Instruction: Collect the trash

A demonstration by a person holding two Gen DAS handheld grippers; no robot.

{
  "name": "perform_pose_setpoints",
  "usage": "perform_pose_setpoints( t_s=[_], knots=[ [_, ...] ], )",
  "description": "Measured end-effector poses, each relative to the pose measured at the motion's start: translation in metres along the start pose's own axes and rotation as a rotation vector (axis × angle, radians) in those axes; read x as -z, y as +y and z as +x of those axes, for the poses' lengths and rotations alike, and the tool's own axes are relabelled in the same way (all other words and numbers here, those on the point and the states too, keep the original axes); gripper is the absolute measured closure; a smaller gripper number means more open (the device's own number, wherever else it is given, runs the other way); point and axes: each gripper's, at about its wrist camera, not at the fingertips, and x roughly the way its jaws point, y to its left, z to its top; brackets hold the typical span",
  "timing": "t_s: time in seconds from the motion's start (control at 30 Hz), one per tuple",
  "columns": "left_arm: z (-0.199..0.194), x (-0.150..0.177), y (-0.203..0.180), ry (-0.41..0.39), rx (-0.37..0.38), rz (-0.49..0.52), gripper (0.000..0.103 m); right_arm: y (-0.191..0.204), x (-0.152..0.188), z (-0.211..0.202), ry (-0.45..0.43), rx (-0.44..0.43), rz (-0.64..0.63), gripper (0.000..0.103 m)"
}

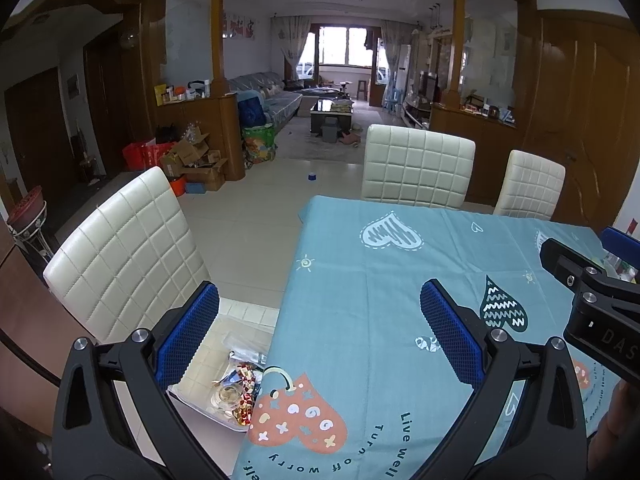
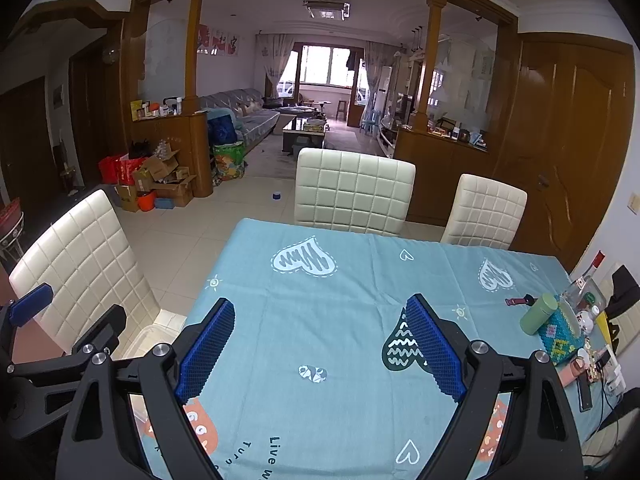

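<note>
Both grippers hang above the near end of the table (image 2: 320, 320), spread wide w/ nothing between the blue pads: left gripper (image 1: 320, 332) over the table's left edge, right gripper (image 2: 320, 344) further in over the cloth. Prob a ready pose, since the cloth under them is bare, so nothing there to pinch.

The trash (image 1: 236, 392) sits off the table's near-left edge, lower down, in a clear plastic tray (image 1: 188, 394) on the seat of the white quilted chair (image 1: 120, 248) tucked beside the table. Looks like the tray serves as the collecting bin, placed just below the edge so bits can be dropped in.

Trash: crumpled clear film, shiny gold/red foil wrappers, small transparent cup or lid; exact items too small to tell. Light, crinkly, likely slips under a loose pinch.

Green cylinder container (image 2: 538, 314) & assorted clutter stay at the table's far-right side by the wall.
</note>
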Motion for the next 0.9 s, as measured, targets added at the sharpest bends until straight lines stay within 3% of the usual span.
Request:
perform_pose_setpoints(
  t_s=[0.9],
  knots=[
    [-0.0094, 0.0012, -0.0071, -0.001, 0.007, 0.014, 0.004, -0.0093, 0.0034, -0.0091, -0.005, 0.004, 0.019, 0.018]
  ],
)
